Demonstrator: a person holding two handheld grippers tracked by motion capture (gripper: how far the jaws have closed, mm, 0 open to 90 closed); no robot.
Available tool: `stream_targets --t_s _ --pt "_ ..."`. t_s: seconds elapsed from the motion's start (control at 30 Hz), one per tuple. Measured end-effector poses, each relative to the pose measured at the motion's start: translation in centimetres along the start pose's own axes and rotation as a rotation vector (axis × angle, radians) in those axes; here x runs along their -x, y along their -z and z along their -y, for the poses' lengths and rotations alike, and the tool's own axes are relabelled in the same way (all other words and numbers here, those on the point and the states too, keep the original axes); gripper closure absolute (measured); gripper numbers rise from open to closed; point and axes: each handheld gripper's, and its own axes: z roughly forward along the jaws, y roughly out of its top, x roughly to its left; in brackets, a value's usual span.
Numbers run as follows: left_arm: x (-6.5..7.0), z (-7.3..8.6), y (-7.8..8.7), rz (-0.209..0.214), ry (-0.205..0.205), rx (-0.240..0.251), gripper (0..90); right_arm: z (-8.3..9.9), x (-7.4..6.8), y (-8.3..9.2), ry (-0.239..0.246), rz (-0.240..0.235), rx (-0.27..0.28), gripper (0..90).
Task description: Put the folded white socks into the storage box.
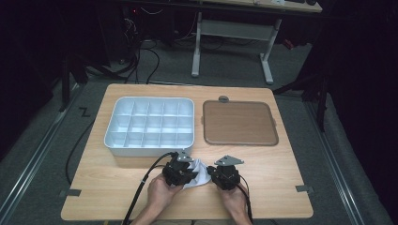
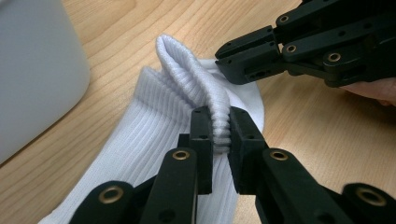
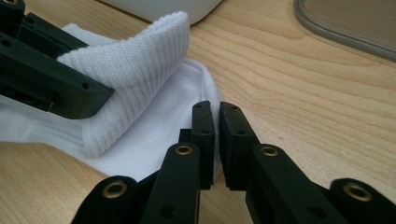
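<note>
My left gripper (image 2: 220, 135) clenches the ribbed cuff of the soft white sock (image 2: 140, 140), lying at the table's (image 1: 281, 164) six o'clock edge; my right gripper (image 3: 217, 126) pinches its thin hem.

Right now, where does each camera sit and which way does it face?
High view: fixed above the person's side, looking forward and down on the table, the white divided tray and the brown lid; both hands and claws enter from the bottom.
Left gripper view: rides the left claw, looking along its jaws pinching the white sock; the right claw shows beyond.
Right gripper view: rides the right claw, jaws shut at the sock's edge; the left claw's jaw crosses at left.
Shared: the sock and the tabletop appear in all three.
</note>
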Motion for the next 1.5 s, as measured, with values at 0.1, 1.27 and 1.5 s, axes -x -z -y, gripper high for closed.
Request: stream_targets --t_s 0.1,1.27,1.5 --pt "0.0 0.1 -0.2 -0.001 -0.005 0.000 81.1 0.0 0.0 -0.1 0.001 0.000 -0.002 85.3" --pt "0.4 -0.2 0.9 0.006 -0.024 0.059 59.3 -0.1 0.2 0.4 0.010 0.030 0.010 73.6" --pt "-0.7 -0.5 3.7 -0.020 0.012 0.109 52.8 -0.6 0.4 1.9 0.018 0.043 0.050 71.8"
